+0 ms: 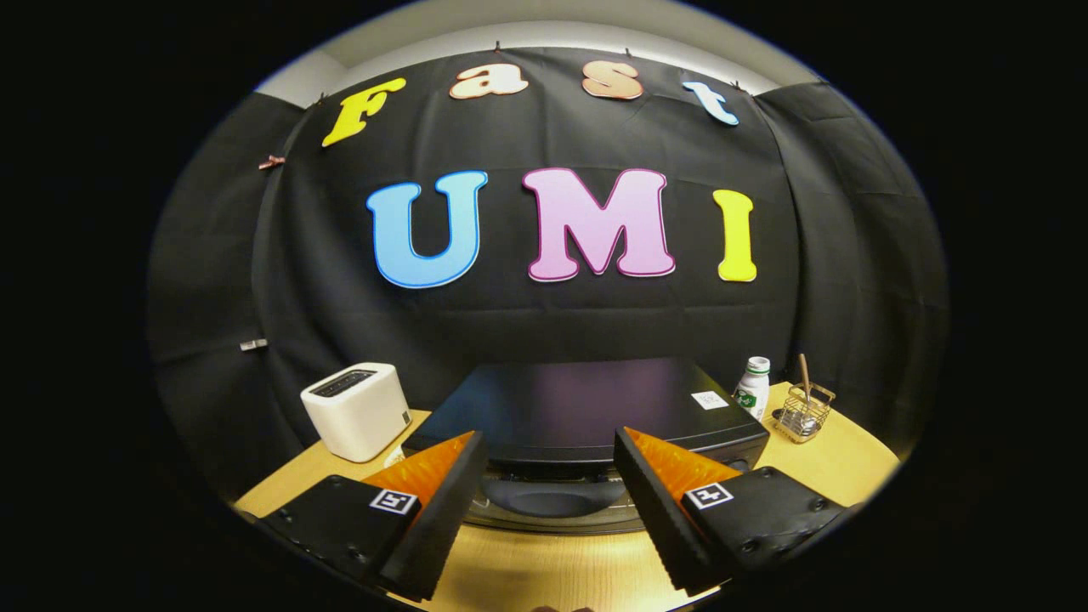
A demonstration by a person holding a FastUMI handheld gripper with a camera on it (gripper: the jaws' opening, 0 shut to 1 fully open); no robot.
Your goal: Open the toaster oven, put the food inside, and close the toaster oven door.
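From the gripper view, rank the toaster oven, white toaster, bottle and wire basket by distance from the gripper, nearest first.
With the gripper open:
1. Toaster oven, just ahead, between the fingers.
2. White toaster, beyond the left finger.
3. Bottle and wire basket, back right beside the oven; too close to call.

My one camera rode on the gripper (551, 442) and looked forward along its two spread fingers, from just above the table (544, 565). It faced the booth's back wall head-on, with the toaster oven (586, 412) close ahead, just beyond the fingertips, seen slightly from above.
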